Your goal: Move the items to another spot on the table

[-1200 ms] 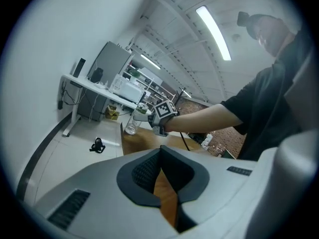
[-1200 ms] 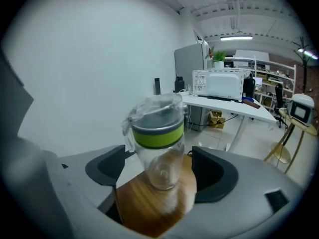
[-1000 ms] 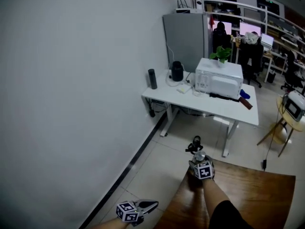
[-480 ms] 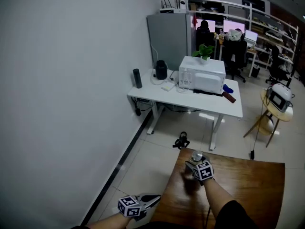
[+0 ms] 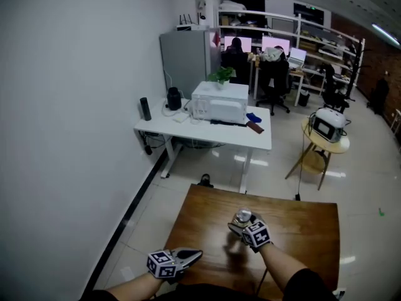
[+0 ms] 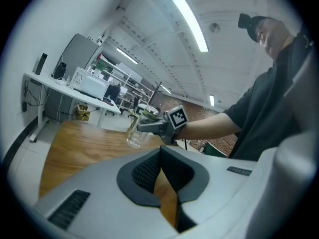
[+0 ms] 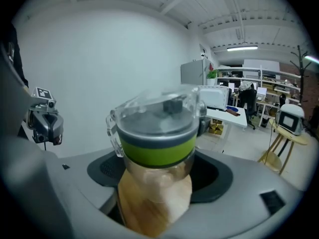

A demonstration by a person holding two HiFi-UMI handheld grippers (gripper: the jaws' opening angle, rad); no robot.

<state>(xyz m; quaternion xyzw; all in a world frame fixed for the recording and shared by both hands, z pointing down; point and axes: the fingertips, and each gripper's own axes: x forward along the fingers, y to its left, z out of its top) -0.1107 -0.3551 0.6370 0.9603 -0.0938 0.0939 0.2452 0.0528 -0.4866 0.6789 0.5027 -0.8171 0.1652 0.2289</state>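
A clear bottle [image 5: 242,217] with a green-banded grey lid sits between the jaws of my right gripper [image 5: 240,224], over the middle of the brown wooden table [image 5: 301,218]. In the right gripper view the bottle [image 7: 157,128] fills the gap of the right gripper [image 7: 157,166], whose pads press its sides. The left gripper view shows the bottle [image 6: 135,133] held a little above the wood. My left gripper [image 5: 193,254] hovers at the table's near left corner, shut and holding nothing; its pads meet in the left gripper [image 6: 160,156] view.
A white desk [image 5: 250,137] with a microwave [image 5: 219,102] stands beyond the table's far edge. A round stool [image 5: 326,144] carries a small appliance at the right. A grey wall runs along the left, with tiled floor between it and the table.
The head view has swung so more of the table shows. My right gripper with the bottle now sits farther in from the far edge. The left gripper has hardly moved.
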